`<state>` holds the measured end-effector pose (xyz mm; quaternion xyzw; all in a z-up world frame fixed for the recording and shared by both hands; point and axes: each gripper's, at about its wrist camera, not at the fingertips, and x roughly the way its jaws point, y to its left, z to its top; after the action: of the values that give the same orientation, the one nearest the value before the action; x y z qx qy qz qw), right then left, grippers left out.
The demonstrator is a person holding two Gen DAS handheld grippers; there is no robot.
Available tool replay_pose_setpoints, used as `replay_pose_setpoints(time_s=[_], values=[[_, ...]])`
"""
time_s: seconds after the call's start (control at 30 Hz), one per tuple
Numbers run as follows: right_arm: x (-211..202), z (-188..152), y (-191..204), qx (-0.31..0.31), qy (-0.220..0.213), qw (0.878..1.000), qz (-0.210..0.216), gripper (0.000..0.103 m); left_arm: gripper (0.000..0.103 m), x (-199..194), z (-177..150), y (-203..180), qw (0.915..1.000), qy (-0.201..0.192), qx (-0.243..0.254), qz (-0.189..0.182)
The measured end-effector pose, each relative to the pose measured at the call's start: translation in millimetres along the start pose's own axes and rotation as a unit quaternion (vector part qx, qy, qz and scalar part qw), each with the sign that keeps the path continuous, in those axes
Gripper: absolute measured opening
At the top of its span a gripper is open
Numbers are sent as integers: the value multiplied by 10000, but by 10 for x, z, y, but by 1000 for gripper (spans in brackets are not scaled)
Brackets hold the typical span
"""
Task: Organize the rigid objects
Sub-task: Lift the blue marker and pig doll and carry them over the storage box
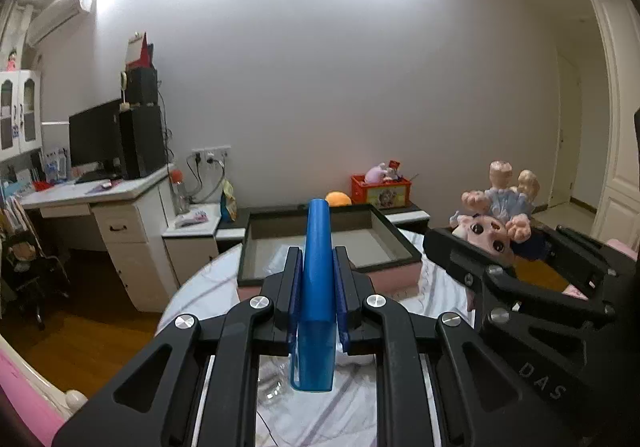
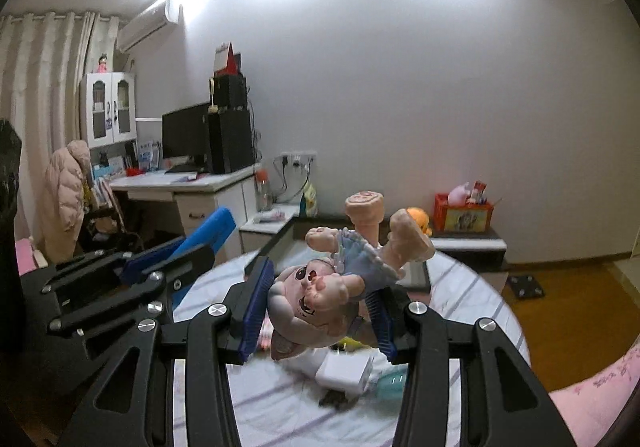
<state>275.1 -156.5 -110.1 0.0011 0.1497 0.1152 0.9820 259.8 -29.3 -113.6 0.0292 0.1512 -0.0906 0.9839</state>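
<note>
The left gripper (image 1: 318, 279) is clamped on a long blue plastic case (image 1: 317, 287), its two blue pads pressed against the case's flat sides. The case stands nearly upright, its rounded top at 12 o'clock and its lower end hanging free above the striped white cloth covering the round counter (image 1: 208, 279). Beyond it, toward 12 o'clock, a shallow rectangular tray with a dark frame and grey inside (image 1: 384, 239) rests on the counter.

The right gripper (image 2: 316, 307) is closed on a small pink-skinned doll in a pale blue dress (image 2: 320, 287). The doll hangs head down, the pads squeezing its head and hair, its chunky legs pointing up toward 12 to 1 o'clock. Below it, at about 6 o'clock, a white rectangular plug-like block (image 2: 346, 373) and a translucent teal item (image 2: 390, 383) lie on the cloth.

In the left wrist view the right gripper and doll sit at 3 o'clock, near the tray's right corner.
</note>
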Motion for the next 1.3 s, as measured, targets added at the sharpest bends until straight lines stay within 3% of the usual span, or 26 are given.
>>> replay_pose_setpoints(time_s=[0.4,0.73,0.9,1.03,1.3], values=[[141,283,38,-188,-345,9992,-86,47,15,92,347,-21,9984,-443,238,262],[621,416,-95,-312,-178,9992,-154,47,15,666,502,1,9983,-342,393,272],[1087,454,-240,-533,137,9980,-307,47,15,1218,551,55,9986,-18,490,186],[1513,398,-375,-641,529,9957,-415,47,15,1811,480,97,9975,514,480,-2],[2211,-30,-664,-574,1483,9857,-558,47,15,2749,108,73,9842,1687,322,-429]])
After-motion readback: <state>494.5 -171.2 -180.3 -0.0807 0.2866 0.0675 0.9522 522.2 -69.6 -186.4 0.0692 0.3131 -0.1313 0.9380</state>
